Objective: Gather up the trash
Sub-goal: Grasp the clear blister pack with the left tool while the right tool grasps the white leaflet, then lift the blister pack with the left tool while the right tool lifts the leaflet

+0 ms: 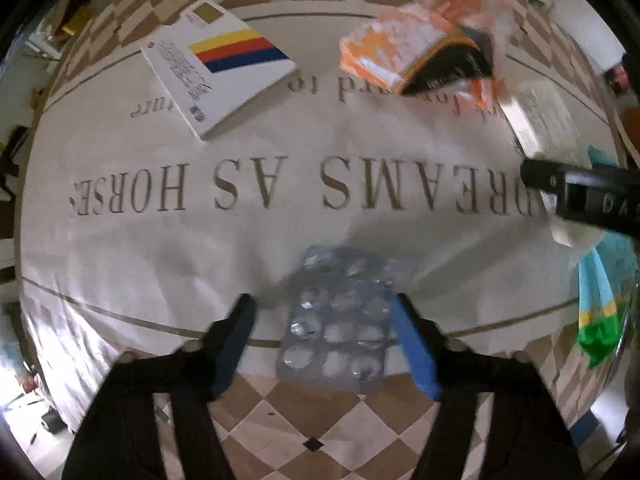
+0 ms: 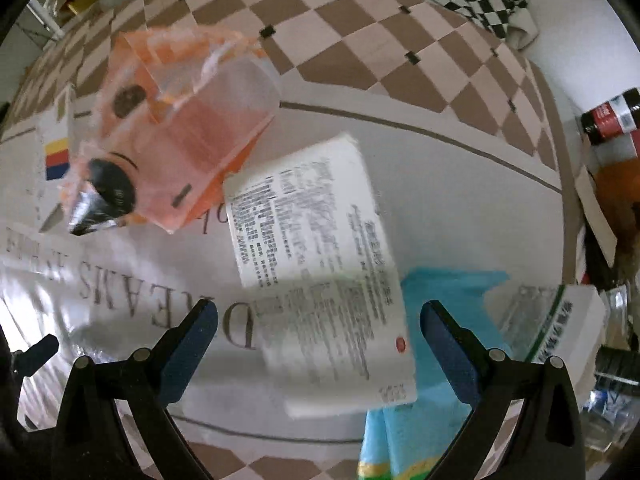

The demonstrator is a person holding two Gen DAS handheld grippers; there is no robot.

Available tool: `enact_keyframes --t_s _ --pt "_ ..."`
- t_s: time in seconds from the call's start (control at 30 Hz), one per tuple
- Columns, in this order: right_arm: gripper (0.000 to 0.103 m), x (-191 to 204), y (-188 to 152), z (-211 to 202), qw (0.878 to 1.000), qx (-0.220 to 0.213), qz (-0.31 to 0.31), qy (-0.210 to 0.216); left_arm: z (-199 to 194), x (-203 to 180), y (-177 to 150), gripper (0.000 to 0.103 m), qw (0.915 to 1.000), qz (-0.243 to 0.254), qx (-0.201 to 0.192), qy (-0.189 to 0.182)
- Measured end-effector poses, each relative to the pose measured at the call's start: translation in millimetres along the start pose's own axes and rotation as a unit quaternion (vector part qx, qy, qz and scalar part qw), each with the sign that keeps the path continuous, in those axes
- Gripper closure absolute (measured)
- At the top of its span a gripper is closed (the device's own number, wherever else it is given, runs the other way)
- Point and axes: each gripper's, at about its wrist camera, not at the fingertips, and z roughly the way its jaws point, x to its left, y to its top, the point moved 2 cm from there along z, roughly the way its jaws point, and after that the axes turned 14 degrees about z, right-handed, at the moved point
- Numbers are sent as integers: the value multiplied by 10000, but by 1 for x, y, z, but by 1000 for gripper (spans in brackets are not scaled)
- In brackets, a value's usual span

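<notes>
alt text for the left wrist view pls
The open left gripper straddles a clear, silvery pill blister pack on a white printed tablecloth. Beyond lie a white book with yellow, red and blue stripes and an orange plastic bag.

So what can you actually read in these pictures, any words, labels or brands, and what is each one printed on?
"DREAMS AS HORSE", upside down to the camera, on the tablecloth.
Smaller cursive line above it on the cloth: partly covered, unreadable.
White book with yellow, red and blue stripes: characters too blurred.
White box: dense print, too blurred.
Orange packet: nothing legible.
Dark bottle, red label: too small.
Blister pack: no text visible.
</notes>
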Motion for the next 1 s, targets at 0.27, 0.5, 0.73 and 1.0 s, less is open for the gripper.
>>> enact_keyframes --t_s 0.27,0.5,0.73,1.0 --pt "19 -11 8 20 9995 189 77 239 -7 4 1 56 9998 -54 -161 -88" --pt "28 -25 0 20 9982 268 190 494 -15 10 -3 56 9998 -67 -193 -6" --pt "28 -41 -10 14 9942 322 540 874 -23 21 -7 86 9999 -32 -145 13" --pt "28 -57 -25 16 9903 450 768 1067 -11 38 -14 28 9997 -229 -23 11"
